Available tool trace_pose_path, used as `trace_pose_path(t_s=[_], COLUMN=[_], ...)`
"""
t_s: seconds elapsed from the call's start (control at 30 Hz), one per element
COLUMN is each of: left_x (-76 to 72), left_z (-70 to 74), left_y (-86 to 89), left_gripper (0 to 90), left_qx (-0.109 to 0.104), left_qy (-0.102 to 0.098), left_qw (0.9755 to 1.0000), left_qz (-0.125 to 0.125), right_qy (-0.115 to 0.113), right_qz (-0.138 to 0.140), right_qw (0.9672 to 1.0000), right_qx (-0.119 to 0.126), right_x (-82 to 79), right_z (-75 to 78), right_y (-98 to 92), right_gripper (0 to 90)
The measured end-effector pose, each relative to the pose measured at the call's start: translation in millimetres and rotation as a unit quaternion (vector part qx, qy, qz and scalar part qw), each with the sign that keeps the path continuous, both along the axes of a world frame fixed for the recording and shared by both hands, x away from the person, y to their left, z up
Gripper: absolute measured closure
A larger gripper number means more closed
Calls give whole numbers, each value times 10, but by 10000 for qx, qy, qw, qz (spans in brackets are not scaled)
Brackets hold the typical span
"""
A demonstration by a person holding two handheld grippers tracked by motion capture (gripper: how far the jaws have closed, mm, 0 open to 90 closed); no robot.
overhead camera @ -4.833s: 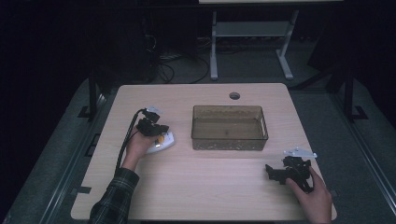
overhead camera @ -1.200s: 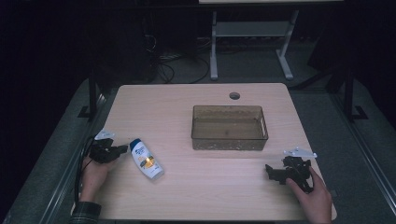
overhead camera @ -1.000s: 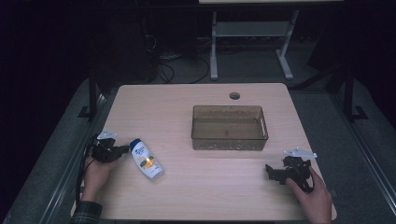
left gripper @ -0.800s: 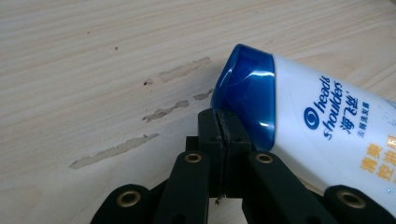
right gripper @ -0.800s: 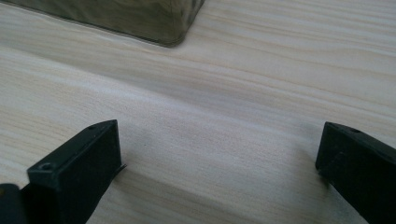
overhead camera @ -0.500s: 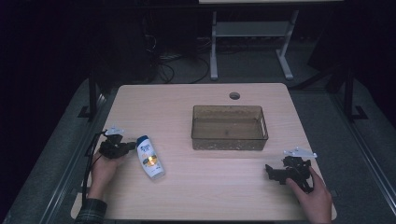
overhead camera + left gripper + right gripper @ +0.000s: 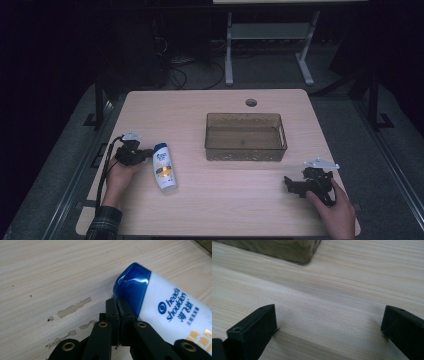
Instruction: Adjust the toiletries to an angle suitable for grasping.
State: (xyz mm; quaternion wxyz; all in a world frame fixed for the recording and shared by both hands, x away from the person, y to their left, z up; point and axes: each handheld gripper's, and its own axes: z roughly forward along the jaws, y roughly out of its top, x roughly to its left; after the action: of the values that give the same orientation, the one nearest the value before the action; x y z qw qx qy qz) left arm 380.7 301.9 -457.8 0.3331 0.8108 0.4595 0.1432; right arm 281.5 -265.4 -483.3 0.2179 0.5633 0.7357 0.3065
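A white shampoo bottle (image 7: pixel 164 167) with a blue cap lies flat on the wooden table (image 7: pixel 215 210) at its left side. My left gripper (image 7: pixel 146 154) is shut, its tips pressed against the bottle's blue cap (image 7: pixel 131 287) with nothing held between them (image 7: pixel 117 308). My right gripper (image 7: pixel 289 182) rests low on the table at the right front, its jaws wide open over bare wood (image 7: pixel 329 327). A translucent brown bin (image 7: pixel 245 136) stands in the middle of the table, and its corner (image 7: pixel 302 252) shows ahead of the right gripper.
A round cable hole (image 7: pixel 251 102) sits near the table's far edge. Scuffed patches (image 7: pixel 72 308) mark the wood beside the left gripper. Beyond the table stand a white frame (image 7: pixel 270 35) and loose cables on a dark floor.
My left gripper has moved right and away from me, pushing against the bottle's cap; the bottle has shifted right with it. The right gripper has stayed still.
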Motion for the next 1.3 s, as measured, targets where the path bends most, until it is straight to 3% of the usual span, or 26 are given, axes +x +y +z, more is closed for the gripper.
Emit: trace_pose_path(t_s=[0.83, 1.3], left_x=[89, 98], left_z=[5, 35], left_y=[-297, -553], left_gripper=[883, 883], left_qx=[-94, -64], left_qy=[2, -3], left_qw=[9995, 9982], left_qz=[-288, -598], right_qy=[-3, -1], right_qz=[4, 0], right_qw=[10000, 10000], right_qx=[-1, -1], right_x=[0, 0], right_z=[0, 0], right_y=[0, 0], right_gripper=[0, 0])
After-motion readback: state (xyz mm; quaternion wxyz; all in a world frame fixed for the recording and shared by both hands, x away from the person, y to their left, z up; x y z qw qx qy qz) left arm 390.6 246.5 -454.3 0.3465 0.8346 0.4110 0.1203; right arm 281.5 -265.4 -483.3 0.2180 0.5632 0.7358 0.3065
